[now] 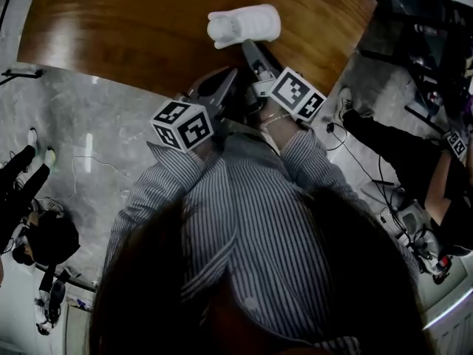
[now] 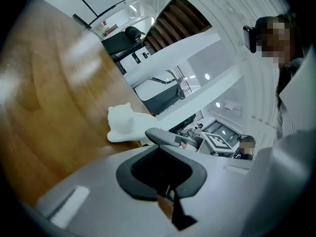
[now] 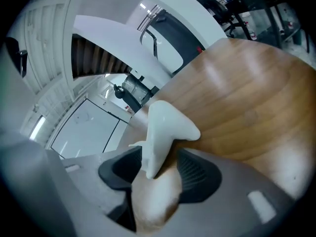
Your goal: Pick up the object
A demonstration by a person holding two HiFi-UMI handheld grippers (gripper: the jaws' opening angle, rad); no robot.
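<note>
Brown wood grain covers the round table [image 1: 148, 21], which stands on a grey stone-patterned floor [image 1: 89, 124]. A white cat figurine [image 1: 244, 25] lies on the table close to its near edge. In the head view its long axis runs roughly left to right, parallel to that edge. The eared head is at the left end and the rump at the right.

The right gripper [image 1: 255, 54] reaches in from the table edge to the figurine's near side. In its own view the ribbed dark pads [image 3: 197, 174] stand wide apart with one end of the figurine [image 3: 163, 127] between them. The right pad is clearly off the figurine, and whether the left pad touches it cannot be told.

The left gripper [image 1: 225, 83] hangs just off the table edge, beside the right one and short of the figurine. Its jaws are closed together with nothing between them. From its view the cat [image 2: 123, 125] faces left, ears up.

Each gripper carries its marker cube [image 1: 183, 124] above striped shirt sleeves [image 1: 310, 154].
</note>
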